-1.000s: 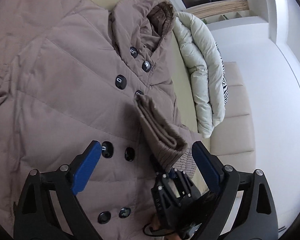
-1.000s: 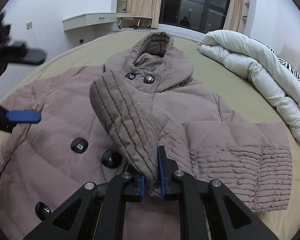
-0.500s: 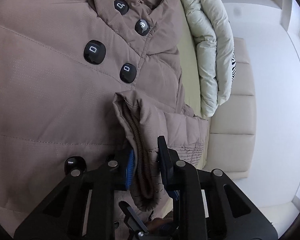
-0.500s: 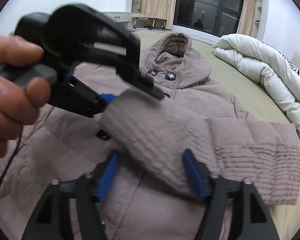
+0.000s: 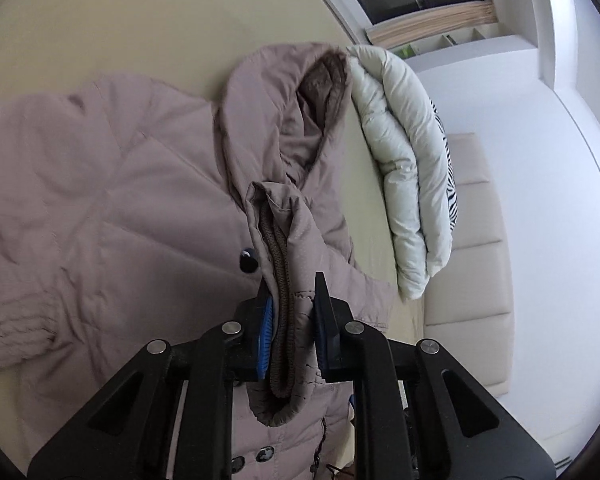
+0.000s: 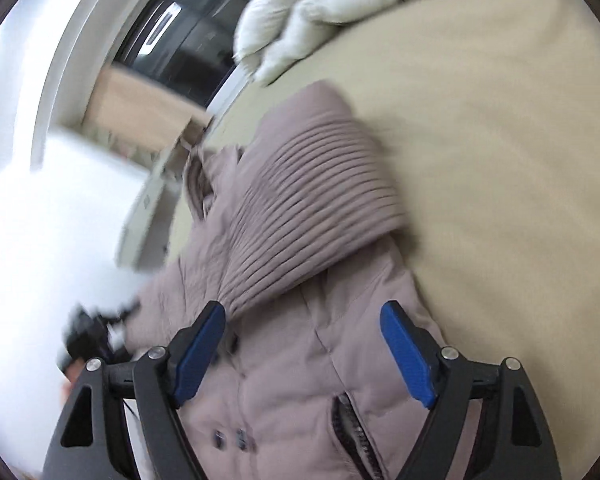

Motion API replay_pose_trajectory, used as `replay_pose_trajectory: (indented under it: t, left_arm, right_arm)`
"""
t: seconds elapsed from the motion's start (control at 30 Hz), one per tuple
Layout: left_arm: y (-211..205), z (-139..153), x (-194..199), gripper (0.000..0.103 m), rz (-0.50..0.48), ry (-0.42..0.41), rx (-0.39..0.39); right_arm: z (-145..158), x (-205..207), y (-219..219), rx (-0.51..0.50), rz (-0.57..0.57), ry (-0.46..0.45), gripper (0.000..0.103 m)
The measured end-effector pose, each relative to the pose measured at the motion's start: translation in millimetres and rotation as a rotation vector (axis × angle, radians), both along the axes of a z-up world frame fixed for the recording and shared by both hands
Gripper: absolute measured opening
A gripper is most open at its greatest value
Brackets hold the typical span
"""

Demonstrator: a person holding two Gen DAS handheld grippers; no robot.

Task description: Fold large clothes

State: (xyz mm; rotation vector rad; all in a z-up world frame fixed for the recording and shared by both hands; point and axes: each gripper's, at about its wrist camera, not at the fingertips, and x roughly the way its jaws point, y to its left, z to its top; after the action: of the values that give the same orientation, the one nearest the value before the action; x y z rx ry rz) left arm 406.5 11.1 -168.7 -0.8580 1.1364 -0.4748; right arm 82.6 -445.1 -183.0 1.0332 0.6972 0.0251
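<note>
A taupe hooded puffer coat (image 5: 112,208) with dark buttons lies on the beige bed (image 5: 100,28). My left gripper (image 5: 291,300) is shut on the coat's sleeve cuff (image 5: 284,280), with its brown knit lining showing, and holds it up over the coat's chest, below the hood (image 5: 284,112). My right gripper (image 6: 306,320) is open and empty, hovering over the coat's lower front (image 6: 292,400). The ribbed sleeve end (image 6: 312,208) lies just beyond its fingers. The right wrist view is blurred.
A folded pale duvet (image 5: 404,176) with a zebra-print pillow (image 5: 448,184) lies along the bed's far side, also in the right wrist view (image 6: 320,4). A padded headboard (image 5: 476,264) and white wall are at the right. A dark window (image 6: 180,40) is behind.
My left gripper closed on the cuff that the right gripper held, and has lifted it towards the hood. My right gripper let go, opened and swung away over the coat's lower front.
</note>
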Motion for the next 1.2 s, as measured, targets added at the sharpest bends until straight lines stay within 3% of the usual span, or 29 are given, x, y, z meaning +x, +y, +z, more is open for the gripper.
replay_pose_trajectory:
  t: [0.13,0.3,0.5,0.63,0.73,0.8,0.9,1.0,1.07,1.1,1.2]
  left_arm:
    - [41,15,7,0.016,0.087,-0.022,0.023]
    - [69,18,8,0.016,0.117,-0.027,0.04]
    - [76,4,1,0.016,0.125,-0.008,0.046]
    - [70,-14,-2,0.016,0.127,0.023,0.058]
    - [64,-29,-2,0.016,0.128,0.045,0.073]
    - [60,-42,-1,0.016,0.129,0.066,0.083]
    - [58,-59,1,0.016,0.135,0.092,0.099]
    - [60,-69,4,0.016,0.135,0.107,0.11]
    - [62,-74,7,0.016,0.132,0.111,0.116]
    - [62,-77,8,0.016,0.132,0.114,0.117]
    - [65,-83,10,0.016,0.132,0.116,0.121]
  right_arm:
    - [-9,25,3,0.241,-0.022,-0.05,0.085]
    - [-17,78,25,0.396,0.019,-0.063,0.085]
    - [-40,136,18,0.42,-0.072,0.0,0.084]
    - [-26,144,-18,0.399,-0.176,-0.065,0.084]
    - [-41,143,-48,0.473,-0.195,-0.069,0.082]
    - [-54,143,-54,0.503,-0.185,-0.063,0.076]
    - [-65,134,-54,0.469,-0.156,-0.082,0.063]
    - [-52,124,-52,0.426,-0.135,-0.079,0.066]
    - [-35,102,-49,0.371,-0.131,-0.065,0.079]
    - [-24,90,-48,0.352,-0.131,-0.068,0.08]
    - [11,71,-46,0.274,-0.121,-0.139,0.085]
